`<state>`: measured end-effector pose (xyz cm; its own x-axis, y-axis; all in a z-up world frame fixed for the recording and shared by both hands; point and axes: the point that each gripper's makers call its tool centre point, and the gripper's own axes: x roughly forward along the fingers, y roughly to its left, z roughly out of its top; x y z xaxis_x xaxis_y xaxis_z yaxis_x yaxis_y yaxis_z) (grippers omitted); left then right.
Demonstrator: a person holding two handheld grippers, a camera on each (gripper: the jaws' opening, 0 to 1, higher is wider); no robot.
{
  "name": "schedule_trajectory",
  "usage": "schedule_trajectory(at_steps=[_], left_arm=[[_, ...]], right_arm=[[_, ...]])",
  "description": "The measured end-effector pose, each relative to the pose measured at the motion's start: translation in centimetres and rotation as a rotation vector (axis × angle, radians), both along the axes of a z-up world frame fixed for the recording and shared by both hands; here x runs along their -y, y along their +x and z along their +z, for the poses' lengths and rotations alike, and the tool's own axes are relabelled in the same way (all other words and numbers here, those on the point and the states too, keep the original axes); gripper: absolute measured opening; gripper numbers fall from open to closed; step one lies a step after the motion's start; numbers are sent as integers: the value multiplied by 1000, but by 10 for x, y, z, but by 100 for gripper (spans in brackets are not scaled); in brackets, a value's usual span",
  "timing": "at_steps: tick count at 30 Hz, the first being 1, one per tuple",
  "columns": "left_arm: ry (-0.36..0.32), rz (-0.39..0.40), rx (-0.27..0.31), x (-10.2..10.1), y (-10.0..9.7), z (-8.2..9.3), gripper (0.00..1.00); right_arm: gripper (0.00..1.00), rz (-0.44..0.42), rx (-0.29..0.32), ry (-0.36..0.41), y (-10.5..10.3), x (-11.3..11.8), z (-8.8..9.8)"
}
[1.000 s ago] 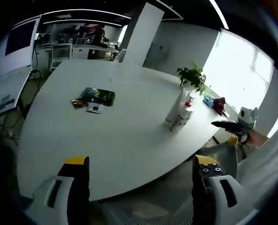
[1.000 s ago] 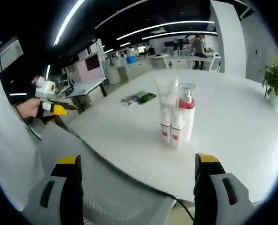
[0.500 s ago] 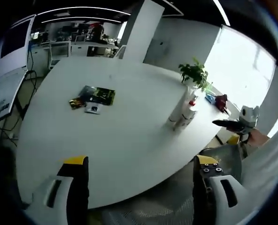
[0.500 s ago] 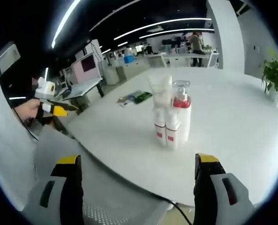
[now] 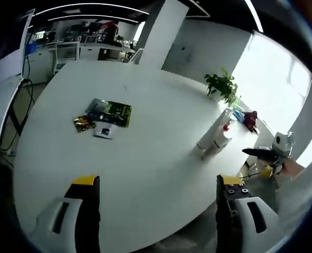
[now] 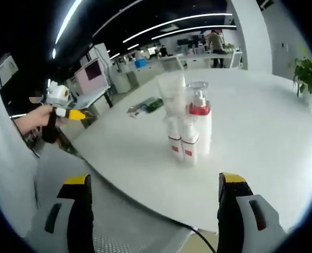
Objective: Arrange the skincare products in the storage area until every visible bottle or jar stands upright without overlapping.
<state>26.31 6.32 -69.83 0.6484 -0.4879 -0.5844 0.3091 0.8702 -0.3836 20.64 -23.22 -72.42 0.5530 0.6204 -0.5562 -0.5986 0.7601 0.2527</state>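
Several skincare containers stand upright in a tight cluster on the white table: a tall white tube, a clear-capped pump bottle with a red collar and two small white bottles with red labels. The same cluster is near the table's right edge in the left gripper view. My right gripper is open, short of the table edge, with nothing between its jaws. My left gripper is open over the near table edge, well apart from the cluster.
Flat green and gold packets lie mid-table. A potted plant and a red item sit at the far edge. A grey mesh chair back stands below the right gripper. Desks and monitors fill the room behind.
Both cameras have moved closer to the table. In the right gripper view the bottle cluster looms slightly larger and the left gripper sits a little higher.
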Motion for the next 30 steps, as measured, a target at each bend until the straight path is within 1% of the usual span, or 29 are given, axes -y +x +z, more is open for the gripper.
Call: schedule_trajectory(at_steps=[2, 5, 8, 10, 12, 14, 15, 16, 18, 19, 20, 21, 22, 23, 24, 25, 26, 27, 30], left_arm=[[-25, 17, 11, 1, 12, 4, 83], [-31, 31, 7, -4, 29, 3, 83], [-16, 29, -2, -10, 44, 0, 83], [-1, 22, -9, -18, 56, -4, 82], [12, 22, -18, -30, 71, -9, 81], [9, 29, -22, -33, 77, -11, 80], [3, 46, -33, -41, 86, -16, 80], [-3, 52, -37, -44, 91, -18, 80], [0, 57, -42, -45, 99, -22, 80], [4, 61, -45, -41, 99, -22, 80], [10, 60, -46, -42, 104, -24, 79], [13, 60, -47, -47, 115, -28, 79], [17, 65, -56, -50, 122, -32, 78], [15, 70, -60, -50, 124, -33, 77], [9, 78, -63, -52, 130, -35, 76], [3, 86, -62, -50, 131, -36, 75], [-5, 96, -65, -52, 139, -39, 74], [-8, 102, -72, -54, 146, -43, 72], [-14, 133, -103, -61, 158, -56, 66]], right_arm=[[99, -4, -4, -2, 1, 1, -1], [100, -17, -8, 0, 4, 5, -3], [99, -33, -8, 10, 8, 9, -4], [100, -37, -13, 6, 9, 9, -7], [100, -38, -15, 5, 9, 9, -9], [100, -51, -18, 13, 9, 9, -10], [99, -59, -23, 19, 8, 9, -10], [99, -64, -26, 24, 8, 9, -11], [99, -69, -35, 33, 7, 8, -12], [99, -68, -37, 32, 7, 7, -14], [99, -67, -39, 29, 8, 7, -16], [99, -66, -43, 25, 9, 6, -18], [99, -66, -47, 24, 9, 6, -20], [99, -69, -52, 25, 10, 7, -21], [99, -72, -58, 28, 11, 7, -22], [99, -73, -62, 30, 12, 7, -23], [99, -74, -66, 31, 13, 7, -24], [99, -75, -69, 30, 13, 8, -25], [99, -82, -80, 27, 16, 10, -31]])
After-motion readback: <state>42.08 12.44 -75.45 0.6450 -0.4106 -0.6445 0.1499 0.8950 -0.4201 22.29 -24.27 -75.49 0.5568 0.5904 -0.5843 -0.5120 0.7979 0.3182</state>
